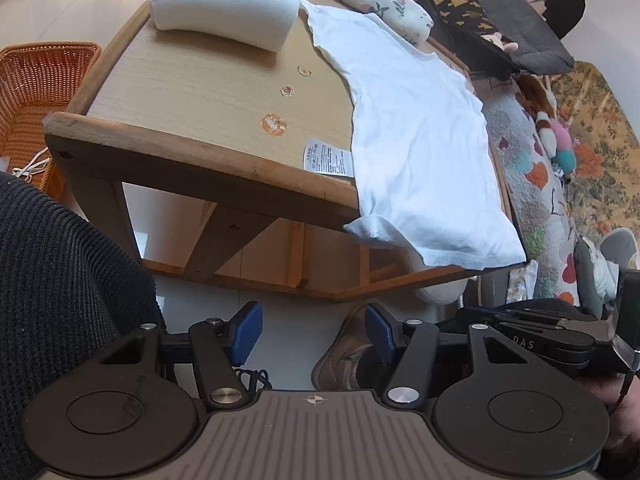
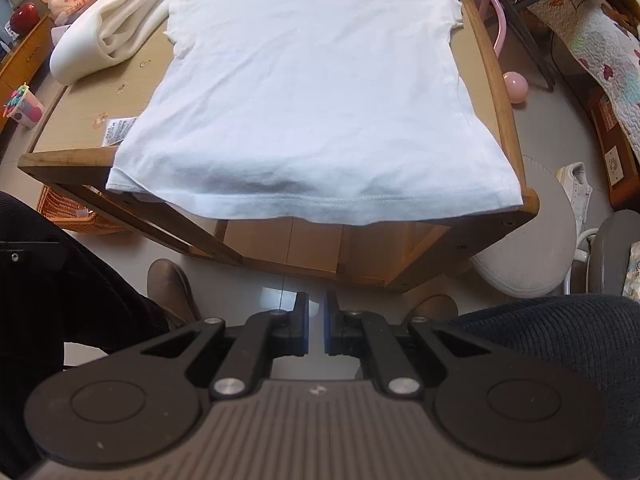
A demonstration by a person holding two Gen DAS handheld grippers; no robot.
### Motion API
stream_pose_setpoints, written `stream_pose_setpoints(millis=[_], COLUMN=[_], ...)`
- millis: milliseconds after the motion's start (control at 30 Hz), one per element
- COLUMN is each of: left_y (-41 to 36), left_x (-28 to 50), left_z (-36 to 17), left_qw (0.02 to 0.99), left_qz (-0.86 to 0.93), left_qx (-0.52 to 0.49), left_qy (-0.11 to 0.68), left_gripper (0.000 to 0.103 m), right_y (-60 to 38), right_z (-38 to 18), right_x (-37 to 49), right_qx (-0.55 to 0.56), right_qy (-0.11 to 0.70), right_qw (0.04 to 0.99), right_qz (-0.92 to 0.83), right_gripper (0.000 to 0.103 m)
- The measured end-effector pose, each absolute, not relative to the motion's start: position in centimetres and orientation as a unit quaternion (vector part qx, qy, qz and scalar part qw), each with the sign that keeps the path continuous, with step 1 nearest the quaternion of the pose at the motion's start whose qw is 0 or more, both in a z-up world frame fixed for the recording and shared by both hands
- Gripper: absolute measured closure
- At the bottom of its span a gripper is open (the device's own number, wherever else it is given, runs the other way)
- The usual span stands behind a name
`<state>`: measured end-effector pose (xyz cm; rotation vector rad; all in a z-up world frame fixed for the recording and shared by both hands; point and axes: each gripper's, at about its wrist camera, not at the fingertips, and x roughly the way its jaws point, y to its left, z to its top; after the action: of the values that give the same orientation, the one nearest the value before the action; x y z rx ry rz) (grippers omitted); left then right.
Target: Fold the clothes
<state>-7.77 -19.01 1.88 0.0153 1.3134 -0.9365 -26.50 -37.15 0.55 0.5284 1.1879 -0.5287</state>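
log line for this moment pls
white cotton t-shirt: flat on wooden table | left gripper: open, empty | right gripper: shut, empty

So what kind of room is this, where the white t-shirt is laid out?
Most likely a lived-in home room, perhaps a child's play area: a low wooden table holds the white t-shirt, with plush toys on a patterned quilt and an orange wicker basket on the tiled floor.

"DAS" – white letters on black gripper [image 1: 528, 342]; care label [image 1: 328, 159] print illegible.
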Motion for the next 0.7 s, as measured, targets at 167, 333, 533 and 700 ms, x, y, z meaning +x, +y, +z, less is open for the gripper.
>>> stream_pose_setpoints(millis=[167, 333, 533, 700], left_y=[-19.5, -20.2, -21.2, -21.9], left_x=[-7.8, -7.9, -7.5, -6.8], left_z=[1.8, 2.2, 3.1, 3.9], left_qw=[0.684, 0.671, 0.653, 0.64], left_qz=[-0.428, -0.455, -0.497, -0.524], left_qx=[0.015, 0.046, 0.103, 0.156], left_qy=[0.591, 0.584, 0.562, 0.54], left_gripper=[0.045, 0.045, 0.045, 0.044], right_y=[-37.4, -37.8, -38.1, -38.3], right_z=[0.3, 0.4, 0.5, 0.7], right_x=[-26.6, -26.9, -27.3, -27.4], right_qx=[0.256, 0.271, 0.284, 0.29], right_qy=[0.543, 0.536, 0.527, 0.521], right_qw=[0.763, 0.763, 0.764, 0.766], right_qz=[-0.24, -0.24, -0.24, -0.24], right_gripper=[0.097, 0.096, 0.096, 0.096])
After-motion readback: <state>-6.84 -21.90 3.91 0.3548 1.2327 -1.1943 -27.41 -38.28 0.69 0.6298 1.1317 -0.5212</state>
